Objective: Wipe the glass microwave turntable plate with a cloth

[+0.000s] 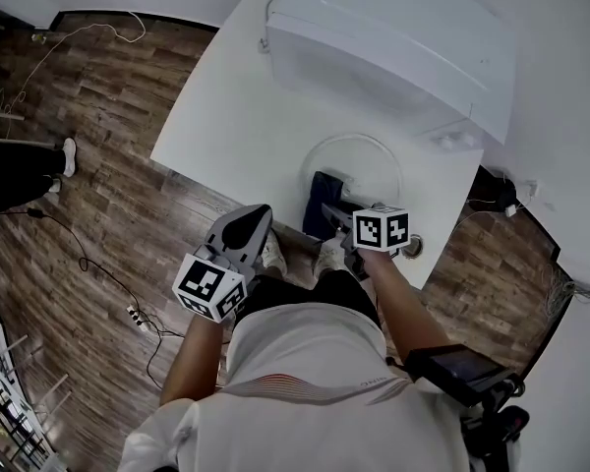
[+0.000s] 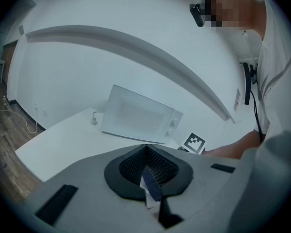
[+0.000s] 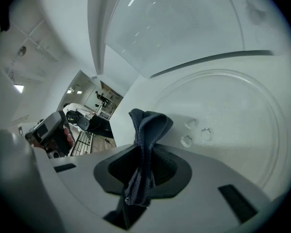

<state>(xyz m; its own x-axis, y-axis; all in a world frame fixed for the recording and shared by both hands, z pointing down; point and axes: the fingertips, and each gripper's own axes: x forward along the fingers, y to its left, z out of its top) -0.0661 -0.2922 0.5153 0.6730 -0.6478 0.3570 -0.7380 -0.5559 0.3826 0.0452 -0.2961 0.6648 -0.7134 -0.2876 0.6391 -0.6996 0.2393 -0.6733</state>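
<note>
The clear glass turntable plate (image 1: 374,160) lies flat on the white table (image 1: 236,116) in front of the microwave (image 1: 393,37). My right gripper (image 1: 331,210) is shut on a dark blue cloth (image 1: 324,190), which rests at the plate's near left edge. In the right gripper view the cloth (image 3: 148,125) stands bunched up out of the closed jaws (image 3: 144,154), with the plate (image 3: 233,115) spread just beyond. My left gripper (image 1: 259,212) hangs shut off the table's front edge, well left of the plate. In its own view the left gripper (image 2: 148,166) points toward the microwave (image 2: 138,115).
The closed white microwave fills the back of the table. A wall is close on the right. Wood floor lies left of the table, with cables and a power strip (image 1: 136,315). Another person's leg and shoe (image 1: 39,165) show at far left.
</note>
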